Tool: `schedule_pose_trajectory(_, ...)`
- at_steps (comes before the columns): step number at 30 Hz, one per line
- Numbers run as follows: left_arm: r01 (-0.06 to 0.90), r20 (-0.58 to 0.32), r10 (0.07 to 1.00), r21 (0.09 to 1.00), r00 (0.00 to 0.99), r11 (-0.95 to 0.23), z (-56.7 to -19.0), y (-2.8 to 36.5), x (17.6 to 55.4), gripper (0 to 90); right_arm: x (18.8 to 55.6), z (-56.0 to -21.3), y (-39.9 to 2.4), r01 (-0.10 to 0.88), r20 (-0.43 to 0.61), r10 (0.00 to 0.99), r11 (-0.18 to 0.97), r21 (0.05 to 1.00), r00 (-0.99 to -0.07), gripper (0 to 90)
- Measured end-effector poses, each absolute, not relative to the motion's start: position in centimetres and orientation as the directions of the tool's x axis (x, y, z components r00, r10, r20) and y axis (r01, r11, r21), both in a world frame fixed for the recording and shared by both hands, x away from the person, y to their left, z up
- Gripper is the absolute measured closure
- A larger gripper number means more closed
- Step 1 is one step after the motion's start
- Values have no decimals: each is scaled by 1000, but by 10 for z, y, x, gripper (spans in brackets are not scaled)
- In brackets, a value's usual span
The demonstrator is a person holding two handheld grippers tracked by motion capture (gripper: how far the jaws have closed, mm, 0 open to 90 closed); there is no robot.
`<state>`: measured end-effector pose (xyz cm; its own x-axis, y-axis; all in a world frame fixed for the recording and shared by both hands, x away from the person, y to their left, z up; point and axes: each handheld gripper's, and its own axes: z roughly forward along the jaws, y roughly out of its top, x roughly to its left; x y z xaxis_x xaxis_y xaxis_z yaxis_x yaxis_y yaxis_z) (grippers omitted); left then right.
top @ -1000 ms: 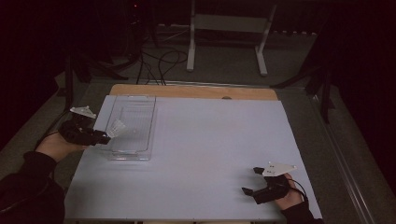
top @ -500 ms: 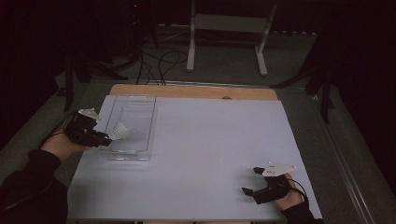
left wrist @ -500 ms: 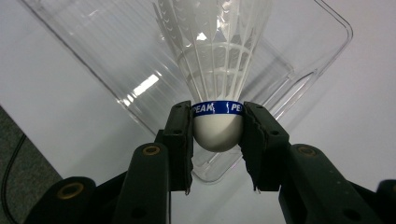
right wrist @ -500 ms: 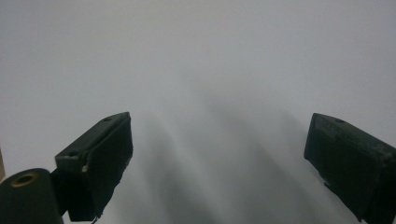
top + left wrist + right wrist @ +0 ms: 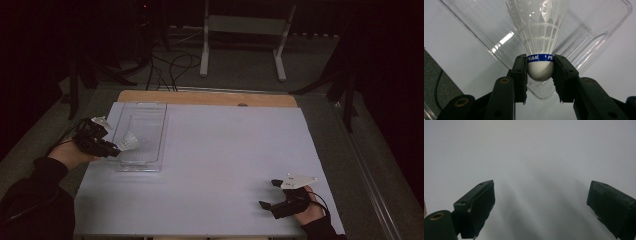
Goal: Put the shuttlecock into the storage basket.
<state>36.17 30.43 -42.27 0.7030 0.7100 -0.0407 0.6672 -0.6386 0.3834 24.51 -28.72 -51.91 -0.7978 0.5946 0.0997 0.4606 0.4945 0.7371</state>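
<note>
At the near left side of the clear plastic tray (image 5: 142,135), my left claw (image 5: 114,148) is clenched on a white shuttlecock (image 5: 130,142), gripping it by its rounded cork base. In the left gripper view the two black jaws press against either side of that base (image 5: 540,70), just below a blue band printed with white letters (only "PEAK" and part of a second word can be read). The feathered skirt (image 5: 537,27) fans up and away from the jaws, out over the tray (image 5: 599,32), whose rounded corner lies directly beneath the cork. From the high view the shuttlecock sits over the tray's near left part, with its skirt pointing toward the tray's middle; whether it touches the tray floor cannot be told.

The tray lies lengthwise on the white table cover (image 5: 225,165), toward its far left corner, and a strip of bare wooden tabletop (image 5: 205,97) shows beyond the tray's far end. My left hand (image 5: 70,152) comes in from the tray's left, outside its long wall.

My right claw (image 5: 267,192) rests well apart from the tray, far off to its right and nearer to me, close to the cover's near right corner. It is released: in the right gripper view its jaws stand wide apart with plain white cover (image 5: 536,157) between them.
</note>
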Motion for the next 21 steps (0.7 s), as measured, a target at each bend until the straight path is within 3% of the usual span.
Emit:
schedule_pose_trajectory(11, 690, -74, 721, 372, 689, -621, -426, 305, 364, 646, 245, -519, -287, 462, 103, 593, 493, 737, -798, 79)
schedule_pose_trajectory(21, 708, -51, 763, 416, 645, -571, -412, 301, 361, 320, 245, -519, -287, 463, 102, 594, 495, 735, -798, 79)
